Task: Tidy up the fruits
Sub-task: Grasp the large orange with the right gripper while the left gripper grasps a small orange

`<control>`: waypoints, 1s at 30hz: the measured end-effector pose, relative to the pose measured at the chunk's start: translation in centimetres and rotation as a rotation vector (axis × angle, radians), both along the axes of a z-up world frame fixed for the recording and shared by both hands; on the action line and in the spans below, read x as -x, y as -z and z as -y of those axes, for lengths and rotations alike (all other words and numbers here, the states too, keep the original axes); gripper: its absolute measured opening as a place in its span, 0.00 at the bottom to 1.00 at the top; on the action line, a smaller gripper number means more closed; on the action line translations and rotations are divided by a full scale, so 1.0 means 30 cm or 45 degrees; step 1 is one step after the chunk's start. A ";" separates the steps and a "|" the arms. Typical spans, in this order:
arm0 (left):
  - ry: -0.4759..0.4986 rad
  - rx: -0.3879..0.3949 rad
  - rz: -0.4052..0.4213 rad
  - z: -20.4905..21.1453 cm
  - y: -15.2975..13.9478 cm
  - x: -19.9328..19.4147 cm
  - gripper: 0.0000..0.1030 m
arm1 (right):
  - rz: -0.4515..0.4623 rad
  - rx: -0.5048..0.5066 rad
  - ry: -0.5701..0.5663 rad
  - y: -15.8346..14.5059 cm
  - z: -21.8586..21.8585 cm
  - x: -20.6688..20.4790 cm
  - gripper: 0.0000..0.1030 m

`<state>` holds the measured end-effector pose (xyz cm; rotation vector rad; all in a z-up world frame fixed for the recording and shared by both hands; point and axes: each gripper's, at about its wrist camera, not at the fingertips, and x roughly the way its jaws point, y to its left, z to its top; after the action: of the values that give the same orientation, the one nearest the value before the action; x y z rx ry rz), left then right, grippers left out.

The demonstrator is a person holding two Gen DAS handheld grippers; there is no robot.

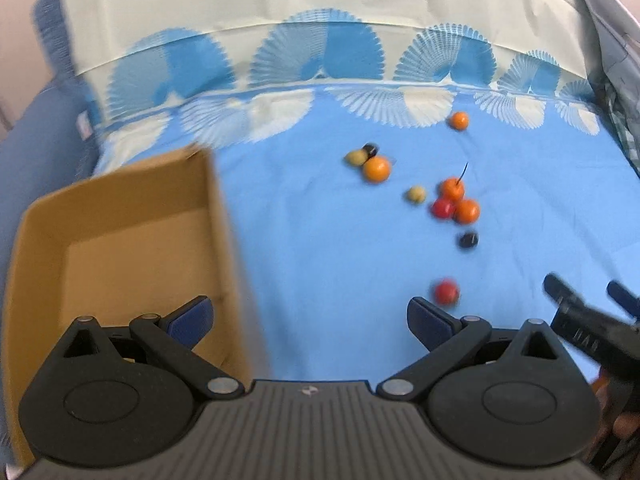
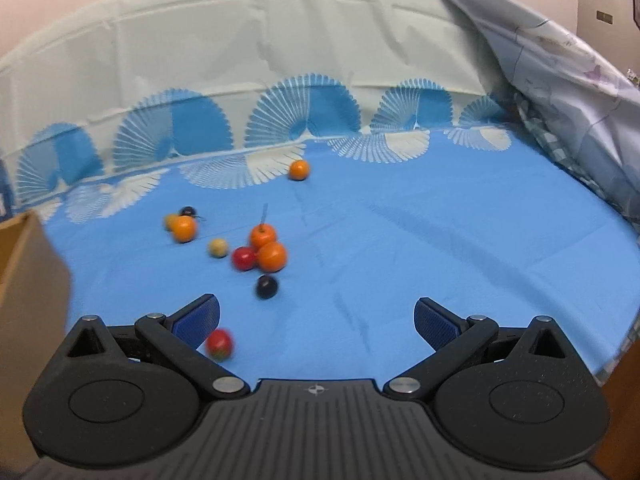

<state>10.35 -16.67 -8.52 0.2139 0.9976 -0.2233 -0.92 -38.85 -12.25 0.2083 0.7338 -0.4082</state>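
Several small toy fruits lie on a blue cloth: oranges [image 1: 376, 169] [image 2: 272, 257], red ones [image 1: 443, 208] [image 2: 243, 258], yellowish ones [image 1: 416, 194] [image 2: 218, 247] and dark ones [image 1: 468, 239] [image 2: 267, 286]. One red fruit [image 1: 446, 291] [image 2: 219, 343] lies nearest, just inside my right gripper's left finger. An open cardboard box [image 1: 120, 236] [image 2: 24, 264] stands at the left. My left gripper [image 1: 310, 316] is open and empty, its left finger over the box. My right gripper [image 2: 316, 320] is open and empty; it shows at the right in the left wrist view [image 1: 588, 300].
The blue cloth [image 2: 440, 248] has a white and blue fan pattern at the back. A crumpled grey-blue sheet [image 2: 560, 80] [image 1: 612, 60] is heaped at the right. One orange [image 1: 458, 120] [image 2: 299, 170] lies apart at the back.
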 end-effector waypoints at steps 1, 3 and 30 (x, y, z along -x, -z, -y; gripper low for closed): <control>0.004 -0.003 -0.005 0.039 0.022 -0.052 1.00 | 0.000 -0.012 -0.004 0.019 0.022 -0.042 0.99; 0.014 0.011 -0.030 0.119 0.079 -0.170 1.00 | -0.008 -0.020 -0.010 0.064 0.065 -0.119 0.99; -0.122 0.004 -0.305 0.371 0.582 -0.825 1.00 | -0.263 0.014 -0.261 0.452 0.186 -0.632 0.99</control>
<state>35.11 -27.80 -25.97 0.1380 1.2418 -0.1654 18.05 -44.45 -25.82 0.0797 0.9465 -0.2399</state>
